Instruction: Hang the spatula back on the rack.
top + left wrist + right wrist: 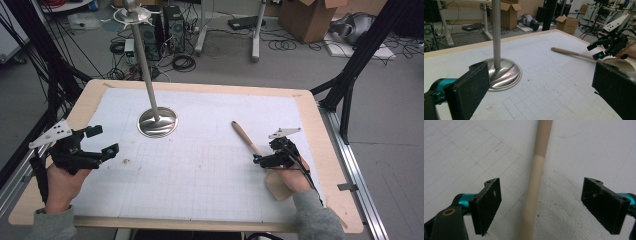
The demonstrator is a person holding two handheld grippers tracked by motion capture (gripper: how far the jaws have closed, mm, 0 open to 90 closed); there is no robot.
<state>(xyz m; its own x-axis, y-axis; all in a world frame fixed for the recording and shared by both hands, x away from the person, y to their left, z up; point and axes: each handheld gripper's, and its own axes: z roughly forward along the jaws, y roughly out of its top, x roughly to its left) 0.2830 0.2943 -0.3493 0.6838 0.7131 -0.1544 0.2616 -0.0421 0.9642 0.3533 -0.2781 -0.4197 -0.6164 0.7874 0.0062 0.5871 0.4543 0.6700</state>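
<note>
The pale wooden spatula with a long round handle (pixel 248 141) lies flat at about four o'clock on the white gridded mat (pixel 200 165), handle pointing toward eleven; the right gripper (pixel 264 159) hovers over the handle, jaws wide, one either side; lowering squarely and closing at mid-handle should avoid rolling it. The left gripper (pixel 102 141) waits at nine o'clock, jaws wide, holding nothing. The shiny metal stand with a round base (pixel 157 121) sits at twelve, well apart; the table's right edge (pixel 330 165) is near.
</note>
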